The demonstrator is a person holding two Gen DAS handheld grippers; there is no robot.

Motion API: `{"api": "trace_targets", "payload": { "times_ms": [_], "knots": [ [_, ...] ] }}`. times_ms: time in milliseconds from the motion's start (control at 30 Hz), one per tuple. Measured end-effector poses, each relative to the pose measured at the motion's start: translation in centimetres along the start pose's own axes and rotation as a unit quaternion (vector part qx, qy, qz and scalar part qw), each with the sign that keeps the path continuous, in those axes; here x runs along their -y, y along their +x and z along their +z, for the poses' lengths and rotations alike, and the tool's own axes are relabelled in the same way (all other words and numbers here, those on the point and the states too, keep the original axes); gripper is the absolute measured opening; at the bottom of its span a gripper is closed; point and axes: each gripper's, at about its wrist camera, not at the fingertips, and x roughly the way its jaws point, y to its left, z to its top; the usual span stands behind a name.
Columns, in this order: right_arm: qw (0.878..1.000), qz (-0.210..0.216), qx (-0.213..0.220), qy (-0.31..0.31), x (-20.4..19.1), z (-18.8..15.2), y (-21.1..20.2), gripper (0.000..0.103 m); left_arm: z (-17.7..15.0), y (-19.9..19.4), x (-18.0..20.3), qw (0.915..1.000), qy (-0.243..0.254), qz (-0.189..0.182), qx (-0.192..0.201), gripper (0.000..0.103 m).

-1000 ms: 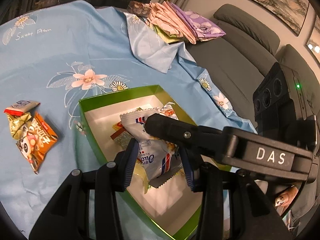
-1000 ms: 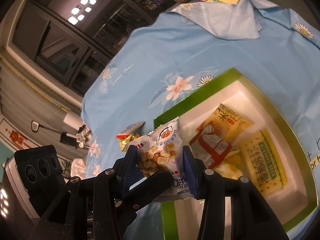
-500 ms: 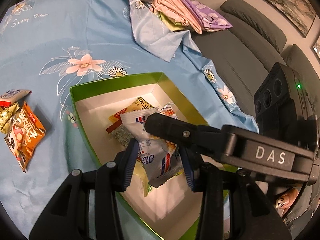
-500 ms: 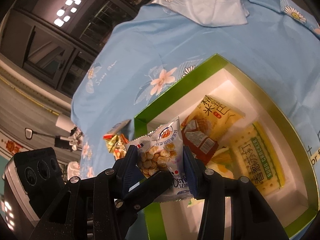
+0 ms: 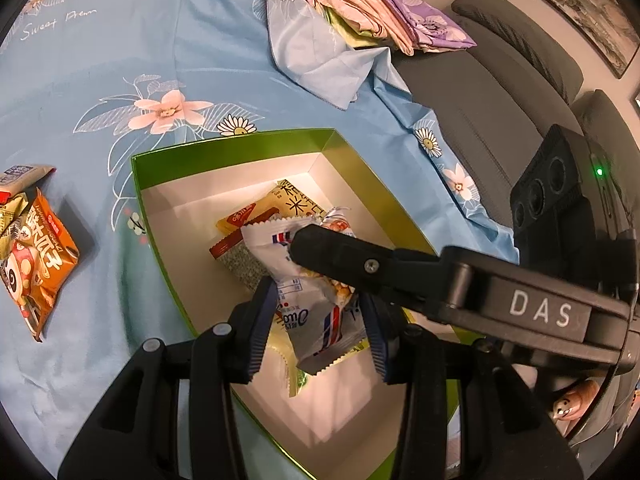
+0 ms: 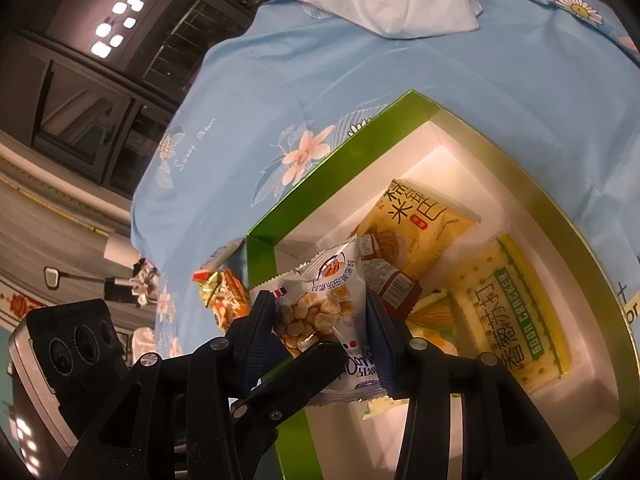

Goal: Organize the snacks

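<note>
A white snack bag with a clear window of puffs hangs over the green box. Both grippers are shut on it from opposite sides: my left gripper holds one side and my right gripper the other. The right gripper's black body crosses the left wrist view. Inside the box lie a yellow rice-cracker bag, a soda cracker pack and a corn-print packet.
An orange snack bag and small packets lie on the blue floral cloth left of the box. Folded cloths sit at the far edge. A grey sofa stands to the right.
Both grippers have carried the white bag further over the box interior. The loose snacks on the cloth have slid toward the left edge of the left wrist view.
</note>
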Motion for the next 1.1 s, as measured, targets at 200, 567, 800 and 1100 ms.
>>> {"api": "trace_targets", "payload": {
  "times_ms": [200,567,800,1100],
  "knots": [
    [1.0,-0.008,-0.004,0.009,0.1,0.1,0.1,0.048,0.0,0.4,-0.1,1.0,-0.007,-0.002,-0.006,0.043],
    [1.0,-0.014,-0.008,0.022,0.4,0.1,0.3,0.048,0.0,0.3,0.1,1.0,-0.008,0.003,-0.003,0.044],
    [0.999,-0.014,0.005,0.032,0.8,0.1,-0.4,0.049,0.0,-0.7,0.2,0.9999,-0.007,0.003,0.009,0.058],
    [0.999,-0.026,0.033,0.012,-0.5,-0.2,-1.4,0.065,-1.4,-6.1,-1.4,0.9974,-0.024,0.015,0.067,0.08]
  ]
}}
